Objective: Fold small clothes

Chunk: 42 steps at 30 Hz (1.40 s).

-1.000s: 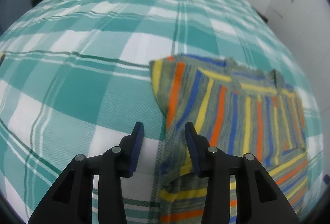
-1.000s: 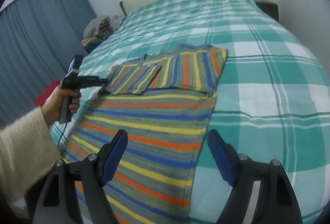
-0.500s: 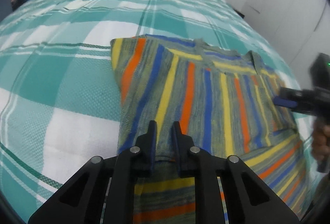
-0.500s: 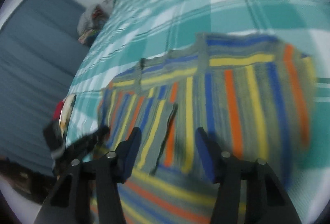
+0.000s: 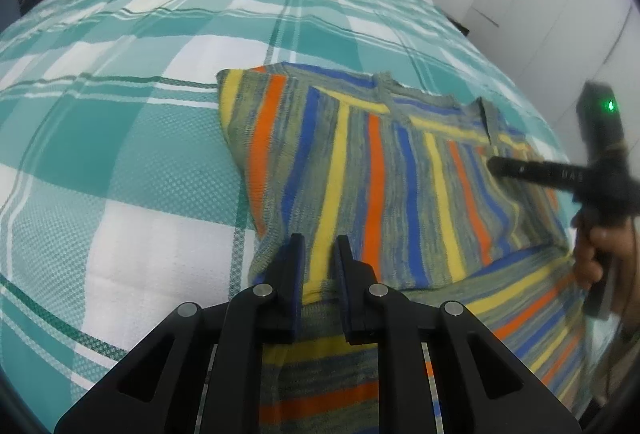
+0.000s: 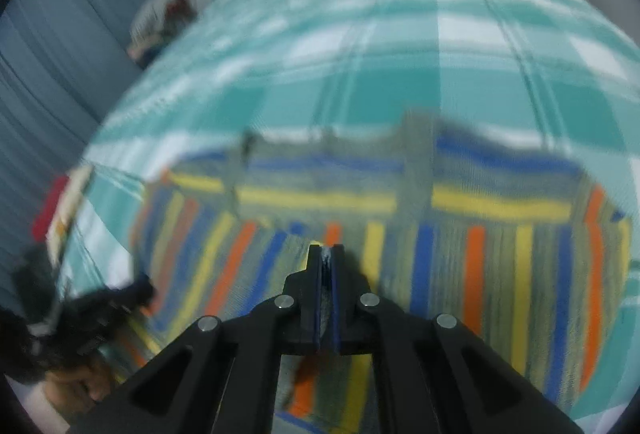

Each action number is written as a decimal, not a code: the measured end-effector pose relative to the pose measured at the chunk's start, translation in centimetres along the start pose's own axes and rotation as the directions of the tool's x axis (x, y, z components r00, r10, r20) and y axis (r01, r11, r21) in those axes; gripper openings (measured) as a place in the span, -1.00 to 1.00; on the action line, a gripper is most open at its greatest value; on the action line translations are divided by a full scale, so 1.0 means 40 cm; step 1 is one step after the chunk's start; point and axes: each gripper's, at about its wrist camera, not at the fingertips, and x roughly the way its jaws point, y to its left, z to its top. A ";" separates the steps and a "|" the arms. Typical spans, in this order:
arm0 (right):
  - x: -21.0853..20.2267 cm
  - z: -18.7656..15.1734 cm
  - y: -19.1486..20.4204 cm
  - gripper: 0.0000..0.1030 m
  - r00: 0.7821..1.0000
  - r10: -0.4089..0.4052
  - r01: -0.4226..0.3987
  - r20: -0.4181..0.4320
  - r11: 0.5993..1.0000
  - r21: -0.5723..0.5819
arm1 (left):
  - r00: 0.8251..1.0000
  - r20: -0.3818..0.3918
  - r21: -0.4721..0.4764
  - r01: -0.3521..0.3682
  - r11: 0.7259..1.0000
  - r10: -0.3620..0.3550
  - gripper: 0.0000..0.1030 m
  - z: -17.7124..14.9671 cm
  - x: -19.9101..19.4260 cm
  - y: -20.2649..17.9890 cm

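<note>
Left wrist view only: right gripper (image 5: 494,167) over striped sweater (image 5: 384,170) on the checked bedspread (image 5: 120,154), hand (image 5: 596,250) gripping its handle. Left gripper (image 5: 318,246) angled down, clamped on sweater's near fold edge. Right view blurred: jaws closing, cloth pinched between.

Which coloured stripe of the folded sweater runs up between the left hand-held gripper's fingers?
The yellow stripe: it runs straight up from the left hand-held gripper, flanked by a blue stripe and an orange stripe.

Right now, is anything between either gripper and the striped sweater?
Nothing visible. The left gripper pinches the striped sweater at its folded edge; the right gripper is closing on a fold of it.
</note>
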 end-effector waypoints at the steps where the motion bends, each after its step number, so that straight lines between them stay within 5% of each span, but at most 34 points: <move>1: -0.013 -0.006 -0.011 -0.82 1.000 0.016 -0.017 0.019 1.000 0.016 | 1.000 0.001 -0.006 0.002 1.000 -0.002 -0.67 0.001 -0.004 0.001; 5: -0.079 -0.036 -0.040 -0.50 0.990 0.134 -0.138 0.046 0.985 0.107 | 1.000 0.019 -0.004 0.016 1.000 -0.016 -0.52 0.002 -0.023 -0.004; 12: -0.081 -0.138 -0.015 -0.50 0.965 0.252 -0.238 -0.079 0.959 0.151 | 1.000 0.007 0.004 -0.003 1.000 0.003 -0.52 -0.005 0.001 -0.010; 15: -0.054 -0.146 0.013 -0.50 0.968 0.235 -0.225 -0.089 0.969 0.106 | 1.000 0.006 0.008 -0.005 1.000 0.005 -0.51 -0.006 0.002 -0.011; 16: -0.042 -0.149 0.023 -0.64 0.974 0.199 -0.191 -0.107 0.978 0.079 | 1.000 0.007 0.006 -0.001 1.000 0.001 -0.51 -0.007 0.003 -0.009; 17: -0.042 -0.153 0.032 -0.99 0.987 0.123 -0.119 -0.100 0.992 0.041 | 1.000 0.007 0.005 0.003 1.000 -0.003 -0.51 -0.009 0.003 -0.007; 21: -0.068 -0.154 0.038 -0.99 0.999 0.004 -0.004 -0.052 1.000 0.005 | 1.000 0.008 0.011 0.004 1.000 -0.004 -0.51 -0.013 0.008 -0.004; 26: -0.071 -0.161 0.036 -0.93 0.999 0.002 -0.002 -0.039 1.000 -0.001 | 1.000 0.016 0.029 -0.005 1.000 0.004 -0.41 -0.017 0.007 -0.011; 27: -0.083 -0.165 0.035 -0.88 1.000 -0.001 0.001 -0.026 1.000 0.002 | 1.000 0.021 0.032 0.000 0.999 0.000 -0.36 -0.020 0.003 -0.013; 31: -0.181 -0.214 0.029 0.16 0.998 -0.033 0.035 0.058 0.998 -0.047 | 0.998 0.055 0.056 -0.029 0.998 0.026 0.13 -0.031 -0.022 -0.037; 32: -0.202 -0.227 0.033 0.25 0.996 -0.050 0.055 0.076 0.996 -0.070 | 0.997 0.067 0.063 -0.038 0.997 0.033 0.24 -0.033 -0.031 -0.043; 42: -0.407 -0.474 -0.031 0.48 0.979 -0.177 0.190 0.102 0.971 -0.141 | 0.989 0.139 0.089 -0.071 0.993 0.059 0.43 -0.078 -0.133 -0.109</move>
